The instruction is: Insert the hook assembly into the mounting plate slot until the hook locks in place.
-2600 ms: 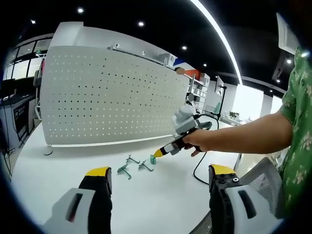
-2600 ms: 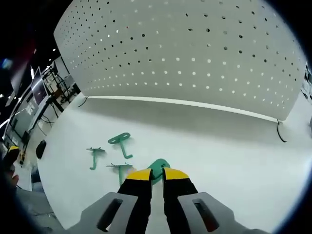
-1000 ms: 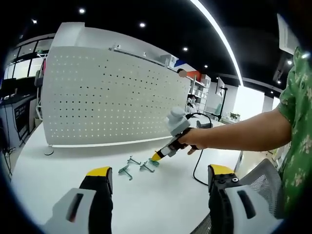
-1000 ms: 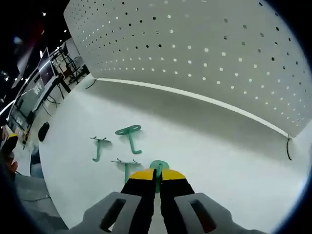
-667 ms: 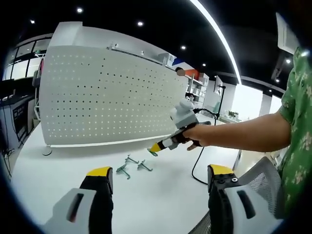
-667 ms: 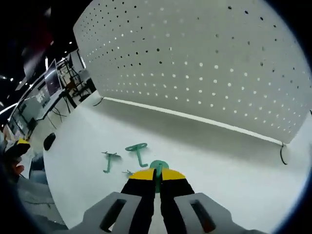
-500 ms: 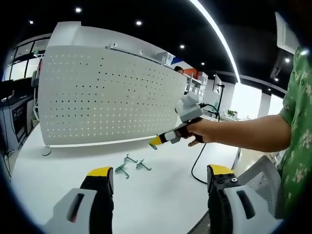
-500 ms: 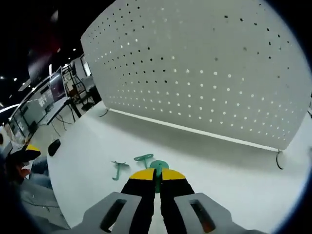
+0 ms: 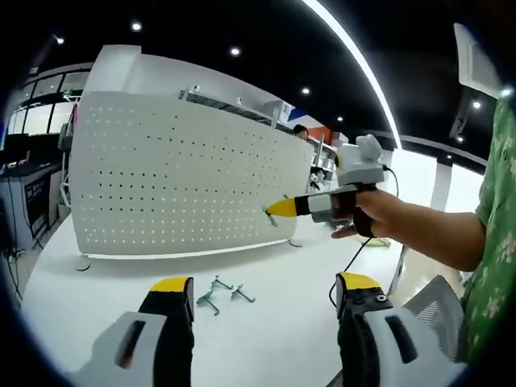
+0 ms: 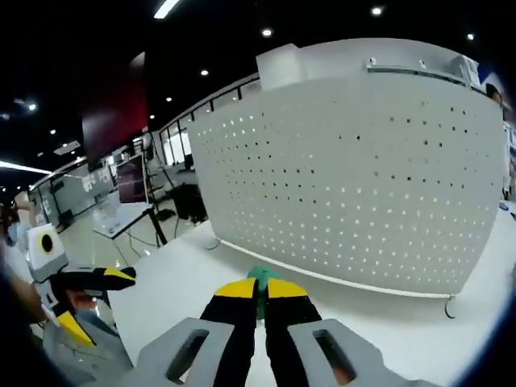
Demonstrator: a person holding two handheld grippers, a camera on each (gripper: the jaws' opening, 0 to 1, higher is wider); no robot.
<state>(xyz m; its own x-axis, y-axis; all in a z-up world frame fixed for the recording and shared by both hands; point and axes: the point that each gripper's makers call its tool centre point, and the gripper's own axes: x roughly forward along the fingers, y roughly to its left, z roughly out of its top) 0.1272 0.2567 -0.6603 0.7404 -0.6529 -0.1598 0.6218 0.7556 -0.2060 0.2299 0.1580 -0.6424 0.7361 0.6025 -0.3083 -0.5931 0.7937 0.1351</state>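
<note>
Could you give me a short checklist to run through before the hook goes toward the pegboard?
1. Right gripper shut on the green hook: ok.
2. Hook lifted off the white table: ok, seen in the left gripper view.
3. Hook aimed at the pegboard: ok, it faces the holes.
4. Hook's prongs lined up with a given hole: cannot tell, the jaws hide them.
5. Left gripper free: ok, open and holding nothing.
6. Spare hooks on the table: ok, apart from both grippers.

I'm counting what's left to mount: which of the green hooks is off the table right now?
The green hook pinched in the right gripper, held up in front of the white pegboard. The other green hooks lie loose on the table.
</note>
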